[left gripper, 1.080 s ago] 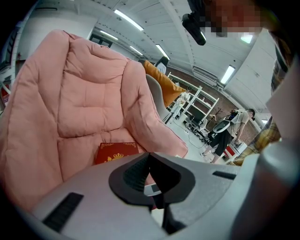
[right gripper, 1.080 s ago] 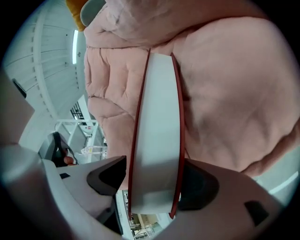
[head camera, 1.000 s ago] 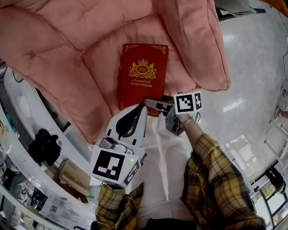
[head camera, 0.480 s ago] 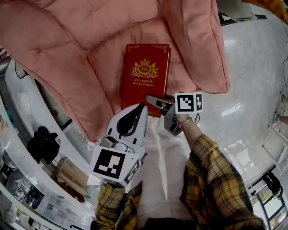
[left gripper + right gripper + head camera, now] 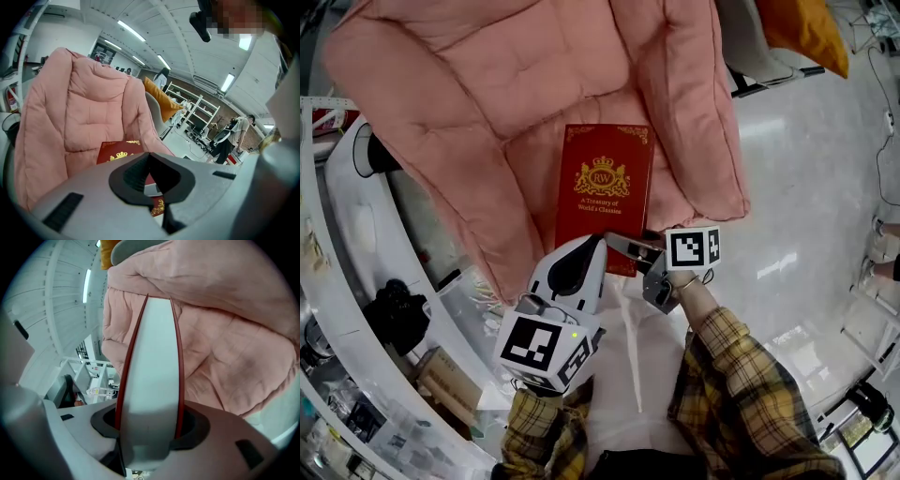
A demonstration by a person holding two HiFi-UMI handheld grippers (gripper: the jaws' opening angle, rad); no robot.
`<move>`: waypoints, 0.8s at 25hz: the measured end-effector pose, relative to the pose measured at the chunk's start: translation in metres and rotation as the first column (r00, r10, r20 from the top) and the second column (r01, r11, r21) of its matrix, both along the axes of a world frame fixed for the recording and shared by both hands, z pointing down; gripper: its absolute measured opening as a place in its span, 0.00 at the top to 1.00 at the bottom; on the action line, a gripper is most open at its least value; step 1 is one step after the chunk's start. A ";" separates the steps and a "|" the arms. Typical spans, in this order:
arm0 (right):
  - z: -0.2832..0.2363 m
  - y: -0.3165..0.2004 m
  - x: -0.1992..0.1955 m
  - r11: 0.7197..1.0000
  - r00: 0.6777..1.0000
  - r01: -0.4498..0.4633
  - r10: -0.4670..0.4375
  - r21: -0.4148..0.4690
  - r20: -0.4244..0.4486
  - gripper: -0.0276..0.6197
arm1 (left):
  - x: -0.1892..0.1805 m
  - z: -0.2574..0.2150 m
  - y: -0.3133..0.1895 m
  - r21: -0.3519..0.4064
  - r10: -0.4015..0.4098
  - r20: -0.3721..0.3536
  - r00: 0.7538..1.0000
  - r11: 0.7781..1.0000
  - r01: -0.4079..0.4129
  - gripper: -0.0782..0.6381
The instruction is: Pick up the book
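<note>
Red hardcover book (image 5: 605, 192) with a gold crest on its cover lies face up over the seat of a pink quilted armchair (image 5: 487, 94), stretching away from both tools toward the backrest. The right gripper (image 5: 623, 246) comes in at the book's near end. Its jaws have just been closing and now clamp that end between them, one against each cover. In the right gripper view the pale page block (image 5: 152, 357), edged on both sides by the thin red boards, rises straight out from between the jaws (image 5: 147, 427), with the pink padding (image 5: 225, 348) behind it. The left gripper (image 5: 596, 242) sits just beside the right one, at the book's near left corner, its white jaws drawn together to a point with nothing between them. In the left gripper view the crest-marked cover (image 5: 115, 152) shows just beyond the joined tips (image 5: 150, 157). Whether those tips touch the book cannot be told.
</note>
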State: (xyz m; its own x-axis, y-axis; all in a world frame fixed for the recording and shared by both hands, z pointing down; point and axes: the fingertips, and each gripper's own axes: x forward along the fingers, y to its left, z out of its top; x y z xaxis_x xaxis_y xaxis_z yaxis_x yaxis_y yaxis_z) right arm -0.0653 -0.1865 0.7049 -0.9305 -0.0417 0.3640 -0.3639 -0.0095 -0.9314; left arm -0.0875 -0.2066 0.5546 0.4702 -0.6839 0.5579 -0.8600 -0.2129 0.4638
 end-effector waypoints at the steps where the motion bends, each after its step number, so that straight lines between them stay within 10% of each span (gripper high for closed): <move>1: -0.010 0.000 0.002 1.000 1.000 0.000 0.000 0.007 0.001 0.56 | -0.001 -0.008 -0.001 0.008 -0.005 -0.001 1.000 1.000 0.005 0.88; 20: -0.196 -0.011 0.021 0.982 0.999 0.018 -0.026 0.189 0.039 0.56 | -0.010 -0.157 -0.005 0.164 -0.043 -0.020 0.999 0.985 0.045 0.88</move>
